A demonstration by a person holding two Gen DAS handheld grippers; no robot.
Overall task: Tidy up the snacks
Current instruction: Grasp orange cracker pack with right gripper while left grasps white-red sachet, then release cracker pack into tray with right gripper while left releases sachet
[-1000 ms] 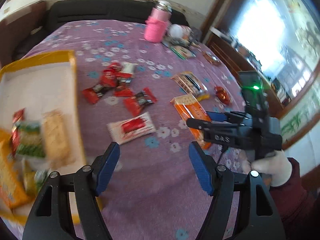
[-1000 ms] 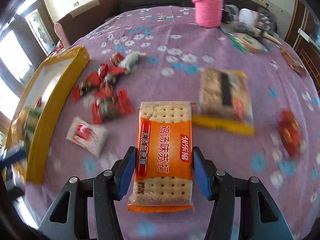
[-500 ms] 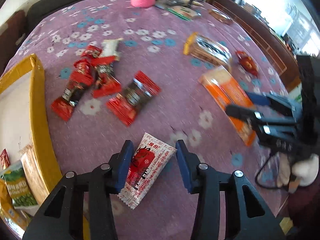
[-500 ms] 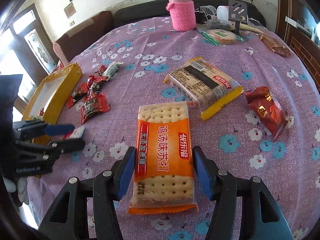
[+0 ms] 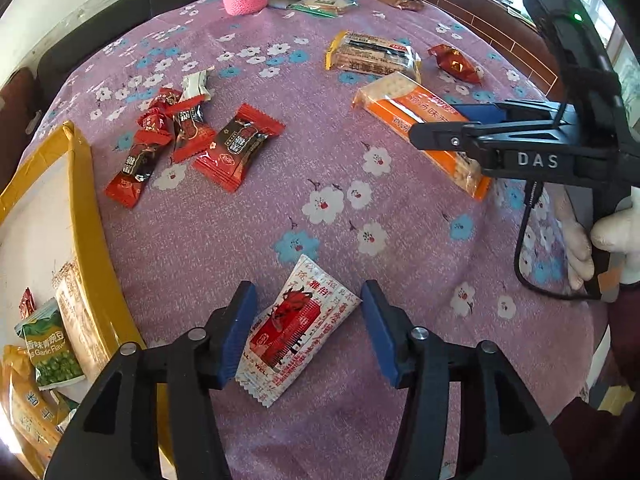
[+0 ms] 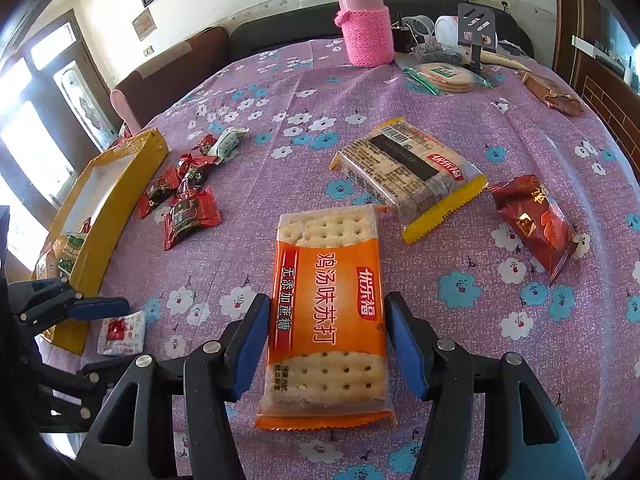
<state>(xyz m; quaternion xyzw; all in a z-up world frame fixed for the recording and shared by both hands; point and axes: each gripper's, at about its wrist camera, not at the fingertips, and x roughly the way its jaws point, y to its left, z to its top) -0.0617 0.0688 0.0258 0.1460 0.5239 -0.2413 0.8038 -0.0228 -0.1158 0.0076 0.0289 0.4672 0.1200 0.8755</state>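
Note:
A white sachet with a red print (image 5: pixel 296 328) (image 6: pixel 120 330) lies flat on the purple flowered cloth. My left gripper (image 5: pixel 306 328) (image 6: pixel 108 332) points down over it with a pad on either side. Its jaws are opening, and a gap shows beside the right pad. An orange cracker pack (image 6: pixel 326 280) (image 5: pixel 404 108) lies on the cloth between the pads of my right gripper (image 6: pixel 326 336) (image 5: pixel 436 124), which stands open close to its long edges. The yellow box (image 5: pixel 86 184) (image 6: pixel 132 184) at the left holds several snack packs.
Several red candies (image 5: pixel 236 148) (image 6: pixel 188 212) lie near the box. A yellow-edged cracker pack (image 6: pixel 408 168) and a dark red packet (image 6: pixel 532 220) lie farther right. A pink flask (image 6: pixel 364 32) and clutter stand at the far edge. A white-gloved hand (image 5: pixel 612 236) holds the right gripper.
My left gripper swung away from the yellow box and came down over the white sachet, its jaws narrowing around it. The right gripper shifted a little, then stayed over the orange pack.

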